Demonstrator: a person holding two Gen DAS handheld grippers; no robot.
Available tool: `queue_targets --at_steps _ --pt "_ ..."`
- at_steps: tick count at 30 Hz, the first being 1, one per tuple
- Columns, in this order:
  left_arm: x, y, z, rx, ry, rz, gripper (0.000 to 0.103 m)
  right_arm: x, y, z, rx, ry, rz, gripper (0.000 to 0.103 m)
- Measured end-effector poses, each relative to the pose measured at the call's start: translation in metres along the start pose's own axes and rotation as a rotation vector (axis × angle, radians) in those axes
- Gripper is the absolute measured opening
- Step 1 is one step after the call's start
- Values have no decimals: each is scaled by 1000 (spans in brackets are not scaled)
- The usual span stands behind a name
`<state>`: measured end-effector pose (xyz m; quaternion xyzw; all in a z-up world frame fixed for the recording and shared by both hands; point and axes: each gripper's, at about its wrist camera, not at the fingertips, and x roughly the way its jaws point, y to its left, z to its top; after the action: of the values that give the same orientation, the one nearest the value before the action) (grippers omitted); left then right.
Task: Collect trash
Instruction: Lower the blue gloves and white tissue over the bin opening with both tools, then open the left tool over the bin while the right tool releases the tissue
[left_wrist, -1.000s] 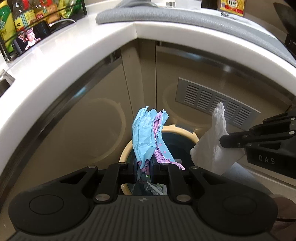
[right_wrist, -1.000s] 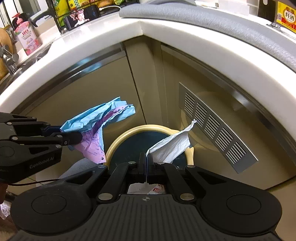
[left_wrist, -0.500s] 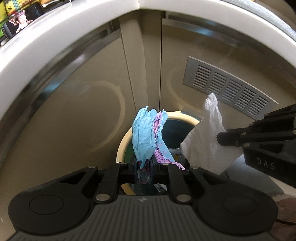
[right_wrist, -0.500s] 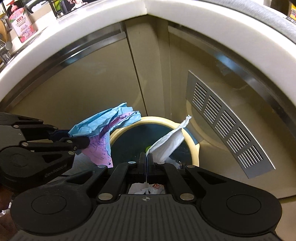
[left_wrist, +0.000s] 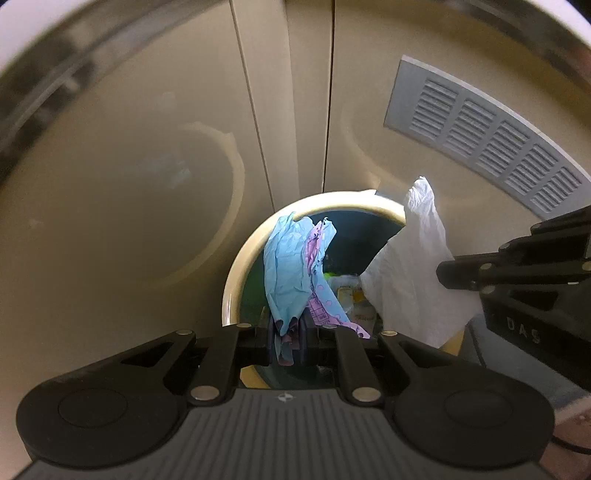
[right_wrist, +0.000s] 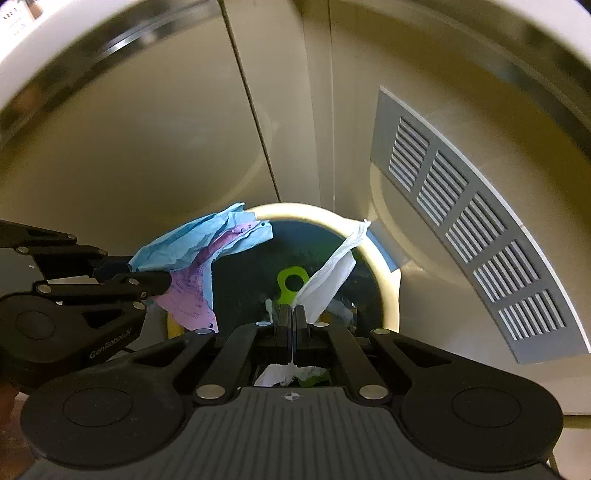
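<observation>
A: Left gripper (left_wrist: 291, 339), low centre of its own view: jaws nearly closed, pinched on a crumpled sky-blue paper sheet (left_wrist: 286, 273) bunched with a creased pink printed slip (left_wrist: 321, 291).

B: Same bundle seen at left centre of the right wrist view, blue (right_wrist: 184, 247) over pink (right_wrist: 192, 291), clamped sideways between black fingers (right_wrist: 147, 282).

A: Right gripper (right_wrist: 292, 332), low centre of its view: pressed fully together on a wrinkled white paper tissue (right_wrist: 332, 277), soft and thin, twisted into a strip rising toward upper right.

B: From the left wrist view, tissue (left_wrist: 410, 280) spread broad and crinkled at right centre, gripped by black fingers (left_wrist: 458, 275) from the right edge.

A: Both pieces held over a round bin with a smooth cream rim (left_wrist: 236, 273) and dark liner, mid-frame.

B: Inside, at centre: a bright green plastic tag with a round hole (right_wrist: 291, 282), plus pale scraps (left_wrist: 351, 295), too blurred to name.

A: Behind, glossy beige cabinet panels (right_wrist: 147, 129) with vertical seams; grey slatted vent grille (right_wrist: 476, 229) at right, close beside the rim.

B: White countertop edge (left_wrist: 48, 33) curved across upper left, metal strip beneath.
</observation>
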<state>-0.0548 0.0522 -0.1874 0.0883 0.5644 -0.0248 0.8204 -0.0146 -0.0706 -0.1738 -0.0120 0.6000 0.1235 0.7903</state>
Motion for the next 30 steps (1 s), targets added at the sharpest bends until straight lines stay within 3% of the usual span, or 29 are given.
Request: queue_targets --at_steps 13,20,21,23,24,25,27,30 --pt "49 3 -1 18 112 -11 14 38 -3 -2 1 80 -29 1" --pt "62 -2 4 28 129 -4 15 47 -10 -2 14 100 -38 2" --pt "68 -5 3 34 128 -4 20 50 -9 -3 19 96 -44 2" --pt "69 -5 2 43 137 -10 49 49 -10 -4 31 85 -57 7" --pt "73 -5 0 46 150 -11 86 49 -12 -5 43 86 -59 25" --pt "75 -6 0 55 162 -9 102 49 -15 -6 61 89 -58 55" --pt "76 -8 -4 82 169 -1 103 49 -21 -9 99 82 -56 79" --pt "77 -12 -10 123 180 31 103 45 -25 -15 122 90 -47 80"
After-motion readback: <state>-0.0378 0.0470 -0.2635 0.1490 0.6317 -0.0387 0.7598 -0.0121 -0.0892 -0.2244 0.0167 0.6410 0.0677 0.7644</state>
